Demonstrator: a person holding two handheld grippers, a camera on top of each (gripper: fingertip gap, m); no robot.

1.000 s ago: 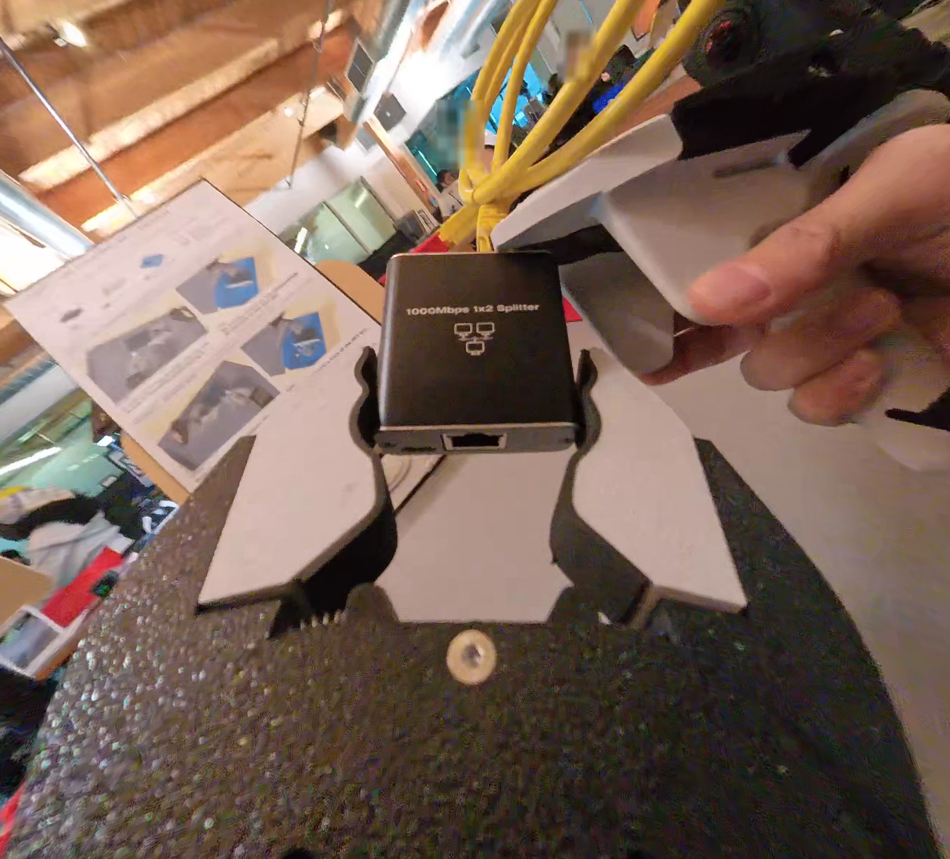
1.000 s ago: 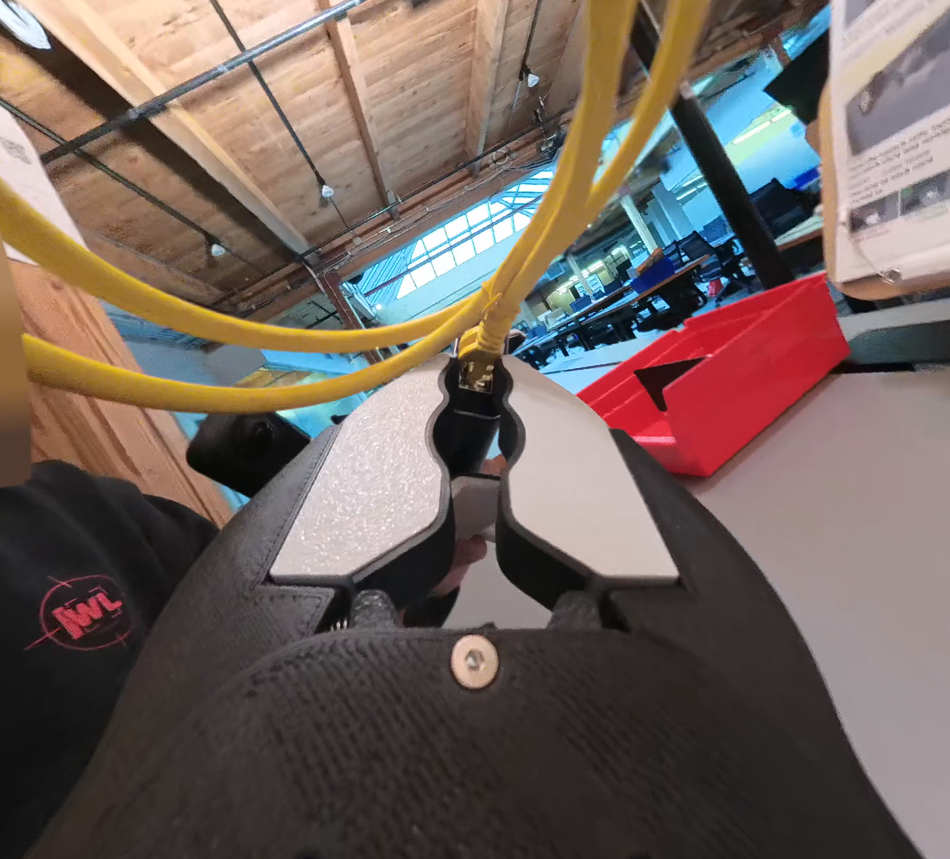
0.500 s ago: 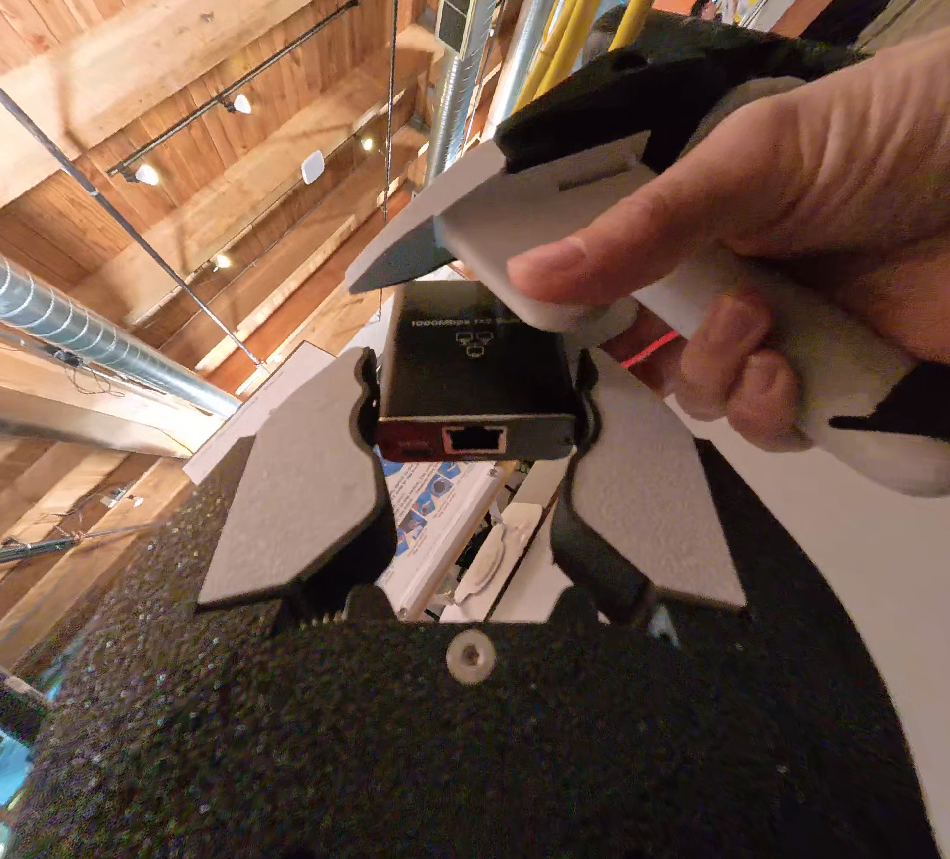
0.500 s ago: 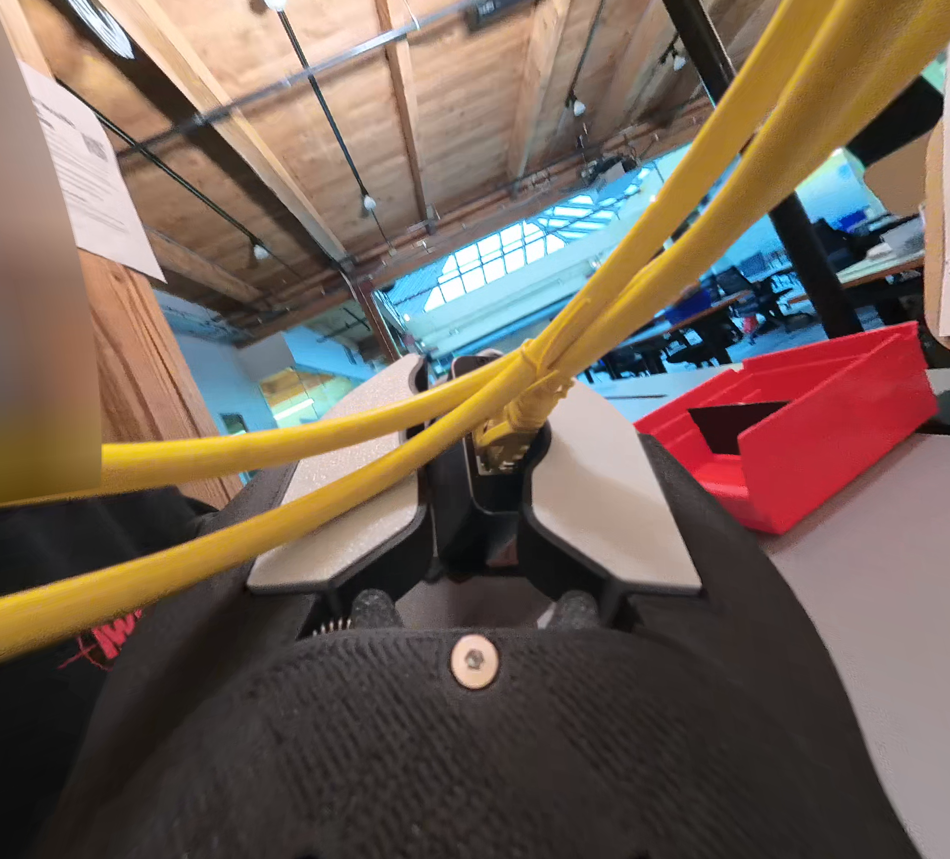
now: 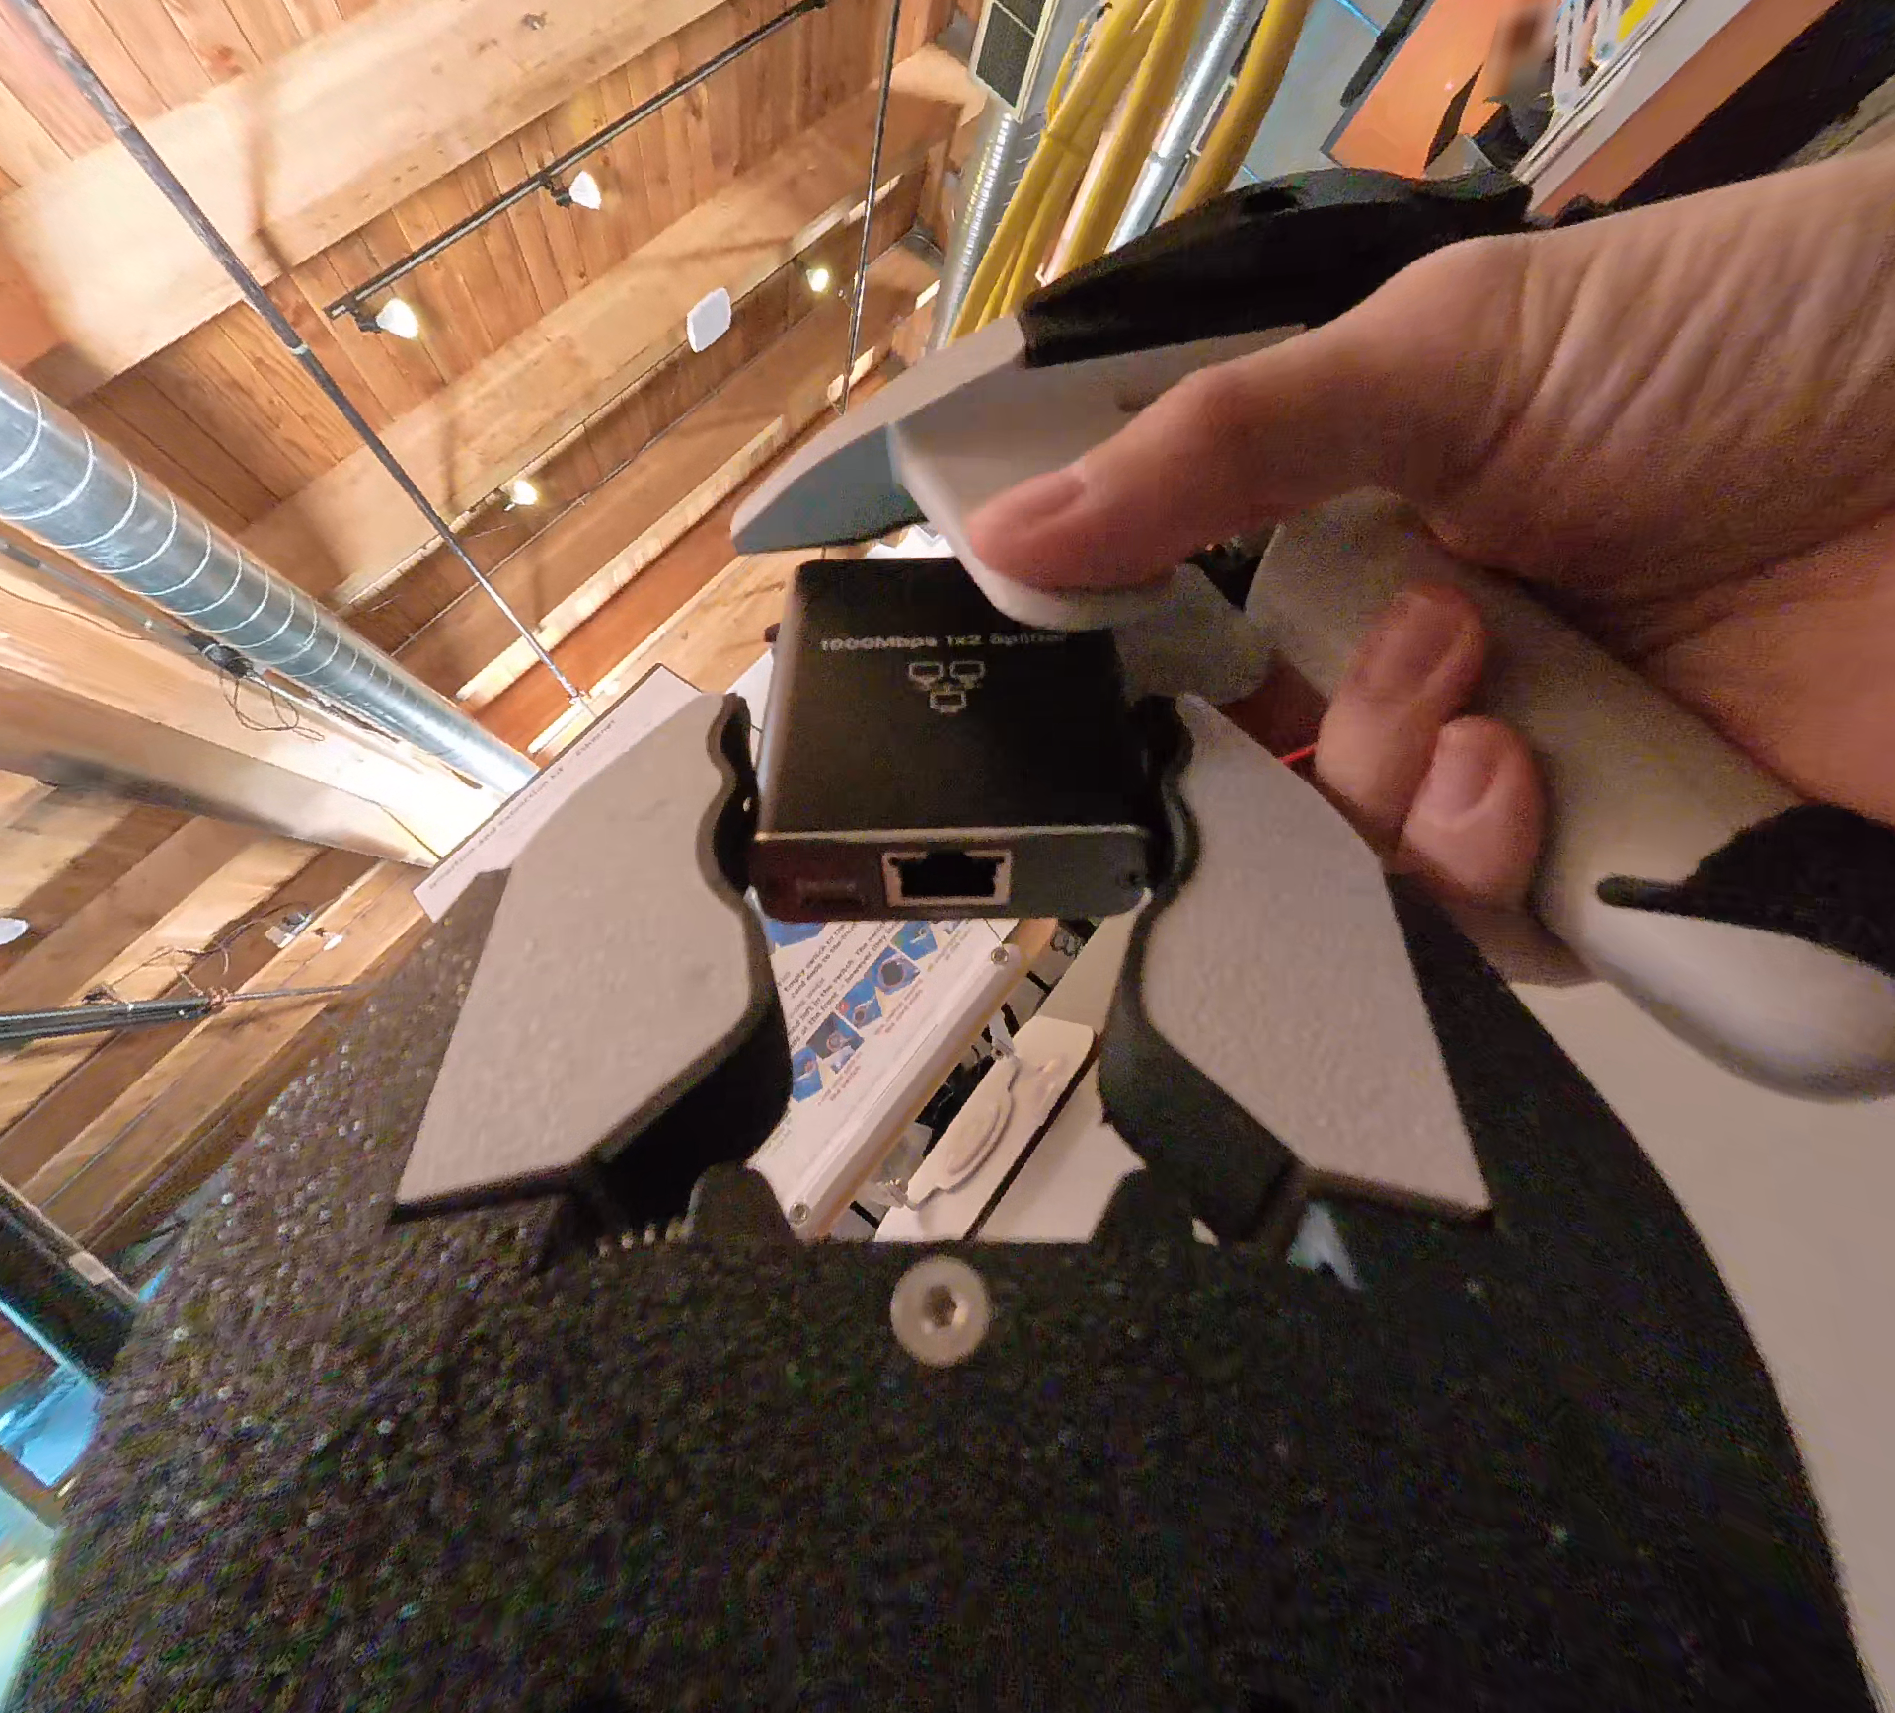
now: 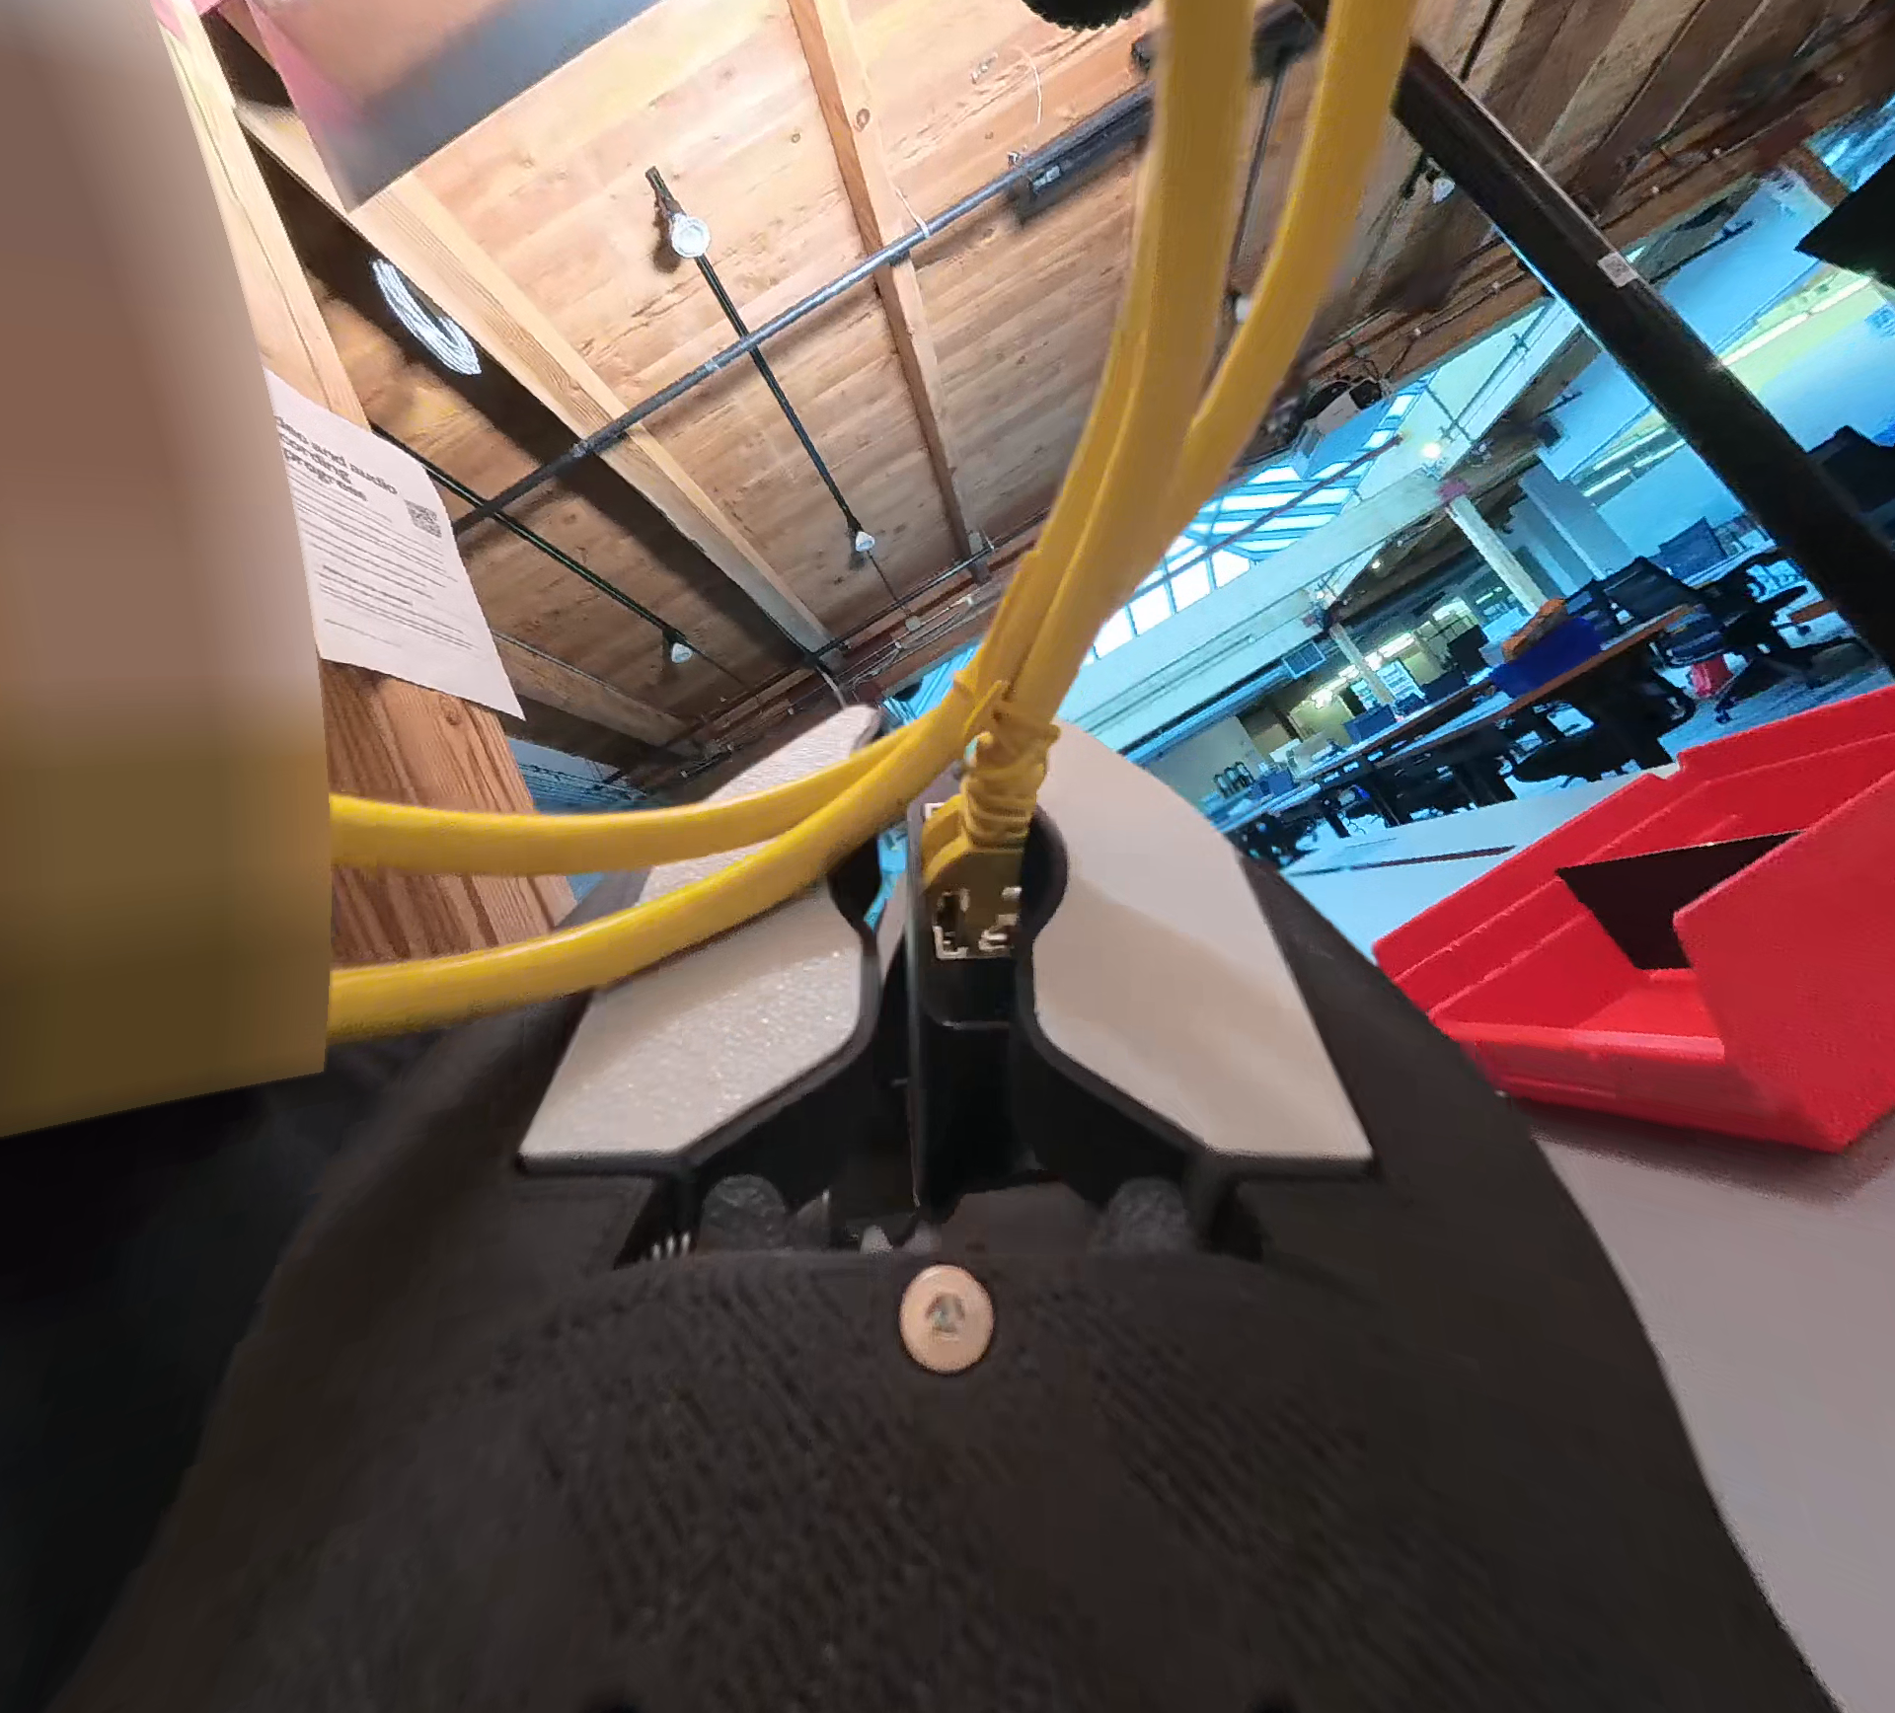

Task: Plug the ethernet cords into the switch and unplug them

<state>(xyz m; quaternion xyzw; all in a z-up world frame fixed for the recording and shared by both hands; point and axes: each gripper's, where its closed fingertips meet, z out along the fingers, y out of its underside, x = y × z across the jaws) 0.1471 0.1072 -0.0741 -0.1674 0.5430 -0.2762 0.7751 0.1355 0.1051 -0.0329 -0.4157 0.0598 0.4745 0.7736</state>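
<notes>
My left gripper (image 5: pixel 949 731) is shut on the black switch (image 5: pixel 943 669), held flat by its two sides, with an empty port (image 5: pixel 945 876) facing the camera. A hand (image 5: pixel 1538 454) brings my right gripper in from the right; its upper finger (image 5: pixel 902 454) lies over the switch's far end. In the right wrist view my right gripper (image 6: pixel 964 803) is shut around a yellow ethernet plug (image 6: pixel 974 895) that sits in the switch's end (image 6: pixel 959 1028), seen edge-on. Several yellow cords (image 6: pixel 1179 331) rise from it and also show in the left wrist view (image 5: pixel 1087 126).
A red bin (image 6: pixel 1692 946) stands on the grey table (image 6: pixel 1743 1305) to the right. A wooden post with a paper sheet (image 6: pixel 390 557) is at the left. A printed sheet (image 5: pixel 882 1028) lies below the left gripper.
Both grippers have tilted up towards the ceiling. The right gripper has closed in on the switch's far end, and the plug now sits in the switch. The cords have swung upright.
</notes>
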